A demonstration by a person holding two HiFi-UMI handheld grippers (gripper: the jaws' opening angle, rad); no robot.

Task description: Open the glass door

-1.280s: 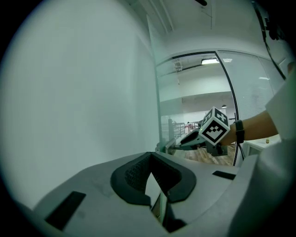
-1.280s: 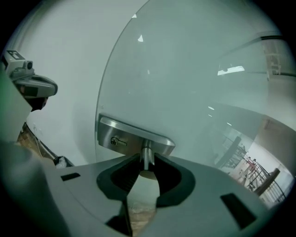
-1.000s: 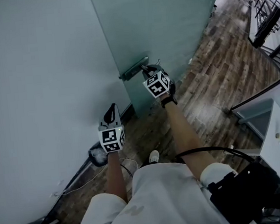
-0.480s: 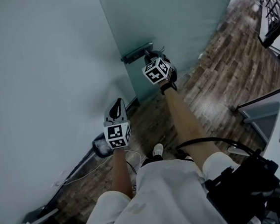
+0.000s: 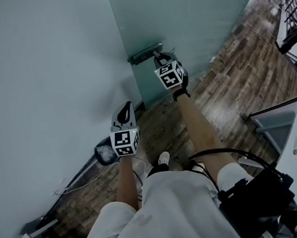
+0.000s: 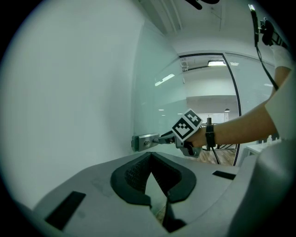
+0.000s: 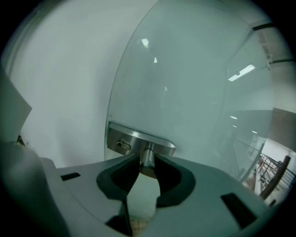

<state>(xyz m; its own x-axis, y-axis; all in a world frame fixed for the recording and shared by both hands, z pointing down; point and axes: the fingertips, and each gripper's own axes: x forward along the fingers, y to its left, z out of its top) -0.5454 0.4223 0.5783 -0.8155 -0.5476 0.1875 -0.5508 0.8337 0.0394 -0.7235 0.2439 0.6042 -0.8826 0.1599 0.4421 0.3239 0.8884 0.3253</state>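
One frosted glass door [image 5: 191, 27] stands ahead of you. Its metal handle [image 7: 148, 150] juts from a steel lock plate [image 7: 138, 139] at the door's left edge, right beside the white wall [image 5: 38, 74]. Your right tool [image 5: 157, 58] is clamped on that handle: in the right gripper view both pads press the round stem from either side, just in front of the plate and its keyhole. Your right arm is stretched nearly straight toward the handle, forearm bare, with a dark band [image 5: 179, 92] on the wrist and the tool tipped slightly downward. Your left tool [image 5: 125, 109] hangs below and to the left of the handle, well apart from it and close by the wall. Its jaws are pressed together with nothing between them. Your left arm is bent and drawn in nearer your body, and the tool points about level toward the door's edge. Below the handle lies the wooden floor [image 5: 239, 80], where your white shoe [image 5: 163, 165] shows.
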